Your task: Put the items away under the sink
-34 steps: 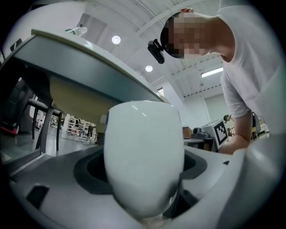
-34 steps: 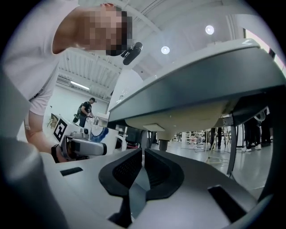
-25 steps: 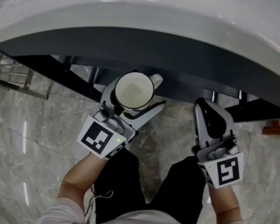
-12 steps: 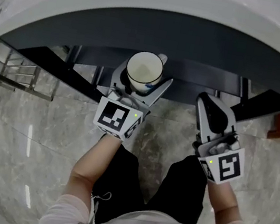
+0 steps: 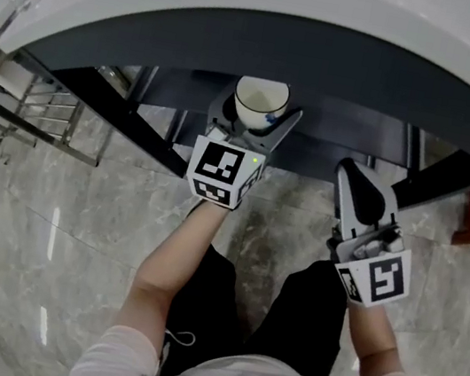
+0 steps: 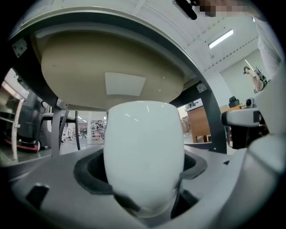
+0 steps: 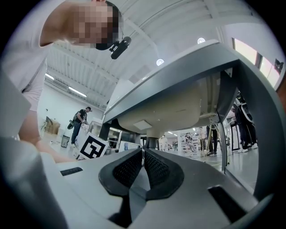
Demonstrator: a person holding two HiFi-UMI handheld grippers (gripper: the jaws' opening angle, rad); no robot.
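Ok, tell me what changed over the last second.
The left gripper, shut on the white cup, moved forward and carried it further under the sink. The right gripper stayed where it was, shut and empty; the cup stayed upright.

The head view looks steeply down from above the sink (image 5: 277, 1), past its front rim to the floor (image 5: 80, 200). Both gripper views sit low before the sink, facing up under its basin; the left one is nearer. Head and left gripper views share the cup (image 5: 261, 97).
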